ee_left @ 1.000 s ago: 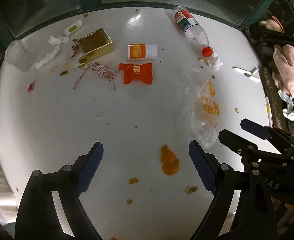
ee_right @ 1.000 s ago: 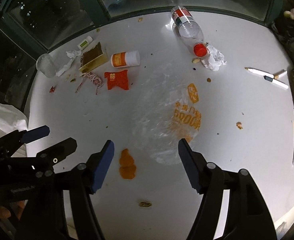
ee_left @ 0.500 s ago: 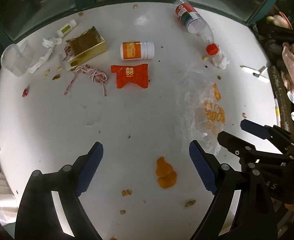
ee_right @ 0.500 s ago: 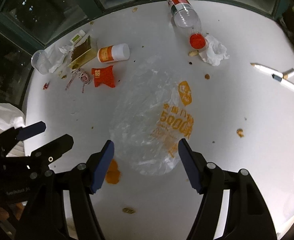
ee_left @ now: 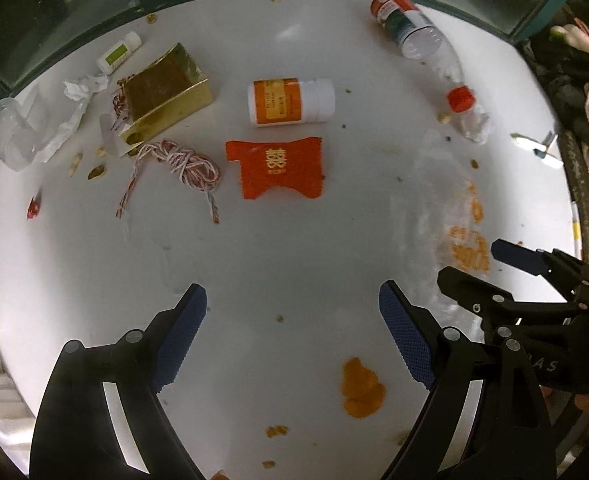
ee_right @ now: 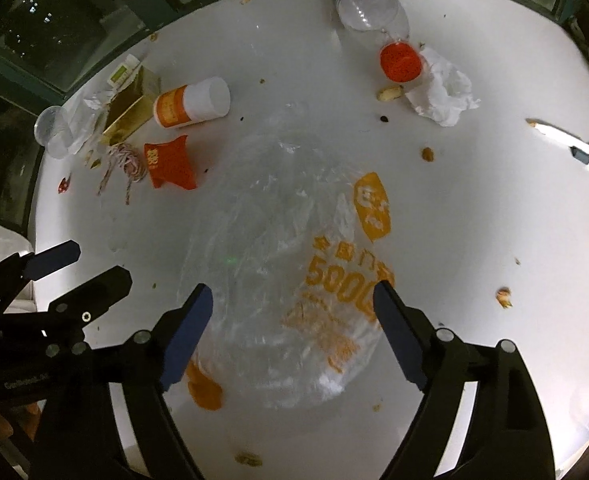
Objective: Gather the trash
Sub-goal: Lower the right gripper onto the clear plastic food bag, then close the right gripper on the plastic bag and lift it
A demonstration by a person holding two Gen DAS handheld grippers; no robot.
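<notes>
A clear plastic bag with orange print (ee_right: 294, 264) lies flat on the white table (ee_right: 494, 208). My right gripper (ee_right: 292, 308) is open above its near end, one finger to each side. The bag also shows at the right in the left wrist view (ee_left: 446, 216). My left gripper (ee_left: 292, 320) is open over bare table, left of the bag. Ahead of it lie a red packet (ee_left: 278, 168), a white and orange pill bottle (ee_left: 290, 100), a red-white string (ee_left: 178, 164) and a gold box (ee_left: 166, 92). A plastic bottle with red cap (ee_right: 370, 12) lies at the far edge.
An orange peel (ee_left: 360, 388) lies near the left gripper's right finger. A crumpled tissue (ee_right: 442, 88), a clear cup (ee_left: 6, 132), a small white tube (ee_left: 118, 52), pens (ee_right: 566, 140) and several crumbs are scattered about. A dark window runs behind the table.
Both grippers have moved forward and lower over the table. The right gripper now straddles the near end of the plastic bag. The orange peel has slid back toward the fingers' base in both views.
</notes>
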